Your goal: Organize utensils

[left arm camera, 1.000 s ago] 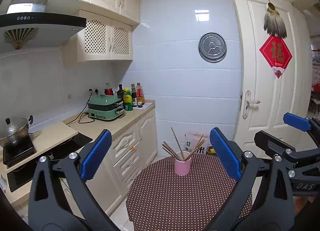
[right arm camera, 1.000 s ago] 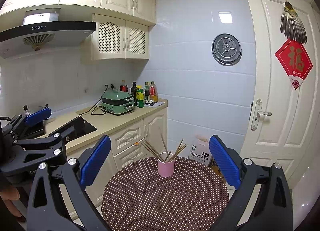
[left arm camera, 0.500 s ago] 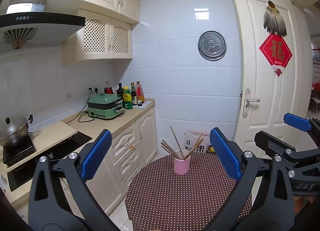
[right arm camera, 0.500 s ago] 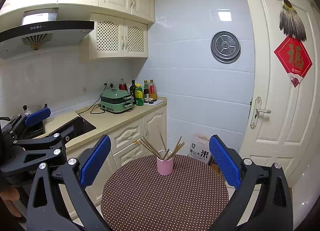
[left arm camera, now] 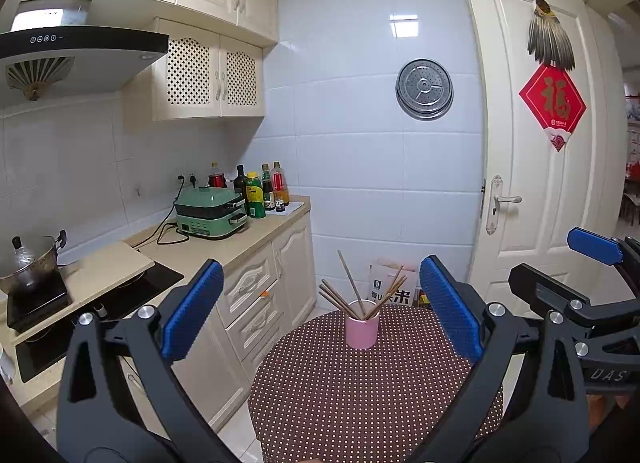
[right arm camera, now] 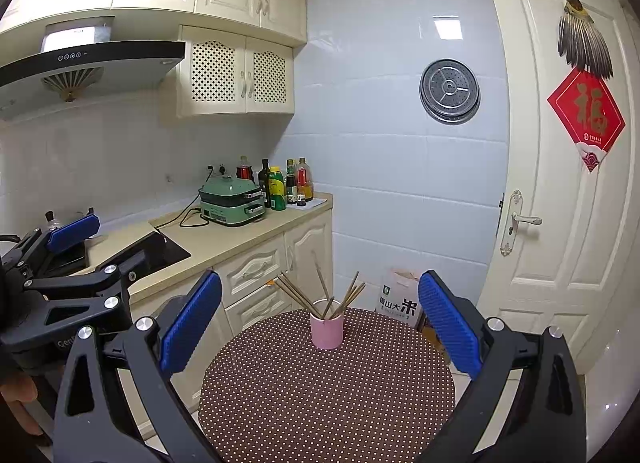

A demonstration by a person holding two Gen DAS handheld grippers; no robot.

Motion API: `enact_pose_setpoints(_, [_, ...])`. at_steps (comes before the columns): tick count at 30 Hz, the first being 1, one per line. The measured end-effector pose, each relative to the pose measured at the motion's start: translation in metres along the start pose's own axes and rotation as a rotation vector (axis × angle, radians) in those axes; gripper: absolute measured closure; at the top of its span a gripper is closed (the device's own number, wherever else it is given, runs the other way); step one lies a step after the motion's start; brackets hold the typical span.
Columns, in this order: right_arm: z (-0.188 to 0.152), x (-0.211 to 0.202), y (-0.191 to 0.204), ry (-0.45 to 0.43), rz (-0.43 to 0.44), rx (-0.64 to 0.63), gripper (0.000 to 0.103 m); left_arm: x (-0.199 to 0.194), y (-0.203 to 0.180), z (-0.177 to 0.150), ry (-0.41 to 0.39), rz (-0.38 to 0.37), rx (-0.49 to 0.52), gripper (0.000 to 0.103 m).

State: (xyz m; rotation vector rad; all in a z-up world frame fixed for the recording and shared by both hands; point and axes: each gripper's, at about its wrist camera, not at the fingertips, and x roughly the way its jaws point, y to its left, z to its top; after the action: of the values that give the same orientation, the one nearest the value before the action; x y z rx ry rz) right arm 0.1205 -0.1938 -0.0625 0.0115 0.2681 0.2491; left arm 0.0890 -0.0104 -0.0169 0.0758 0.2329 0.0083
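Note:
A pink cup (left arm camera: pixel 362 323) (right arm camera: pixel 327 325) stands near the far edge of a small round table (left arm camera: pixel 360 391) (right arm camera: pixel 320 395) covered in brown dotted cloth. Several wooden chopsticks (left arm camera: pixel 352 290) (right arm camera: pixel 304 295) fan out of the cup. My left gripper (left arm camera: pixel 320 311) is open, held back from the table and above it, with nothing between its blue pads. My right gripper (right arm camera: pixel 320 315) is open too, also empty, and the cup shows between its fingers. Each gripper appears at the edge of the other's view.
A kitchen counter (left arm camera: pixel 224 243) runs along the left with a green cooker (left arm camera: pixel 210 213), bottles (left arm camera: pixel 264 191), a black hob (left arm camera: pixel 100 299) and a pot (left arm camera: pixel 30 263). A white door (left arm camera: pixel 532 191) stands at the right. A rice sack (right arm camera: pixel 398 299) leans behind the table.
Both grippers have drifted slightly, so the cup sits a little lower and nearer in view. Both stay open. The cup and chopsticks have not moved.

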Motion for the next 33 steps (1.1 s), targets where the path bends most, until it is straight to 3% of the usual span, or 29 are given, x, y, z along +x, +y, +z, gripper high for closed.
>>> enact_pose_setpoints(14, [-0.001,0.016,-0.006,0.027,-0.012,0.004,0.008,0.021,-0.007,0.000,0.023,-0.014,0.002,0.007])
enact_pose_setpoints(33, [0.004,0.077,-0.001,0.076,-0.064,0.015,0.008,0.091,0.010,0.003,0.075,-0.056,0.013,0.007])
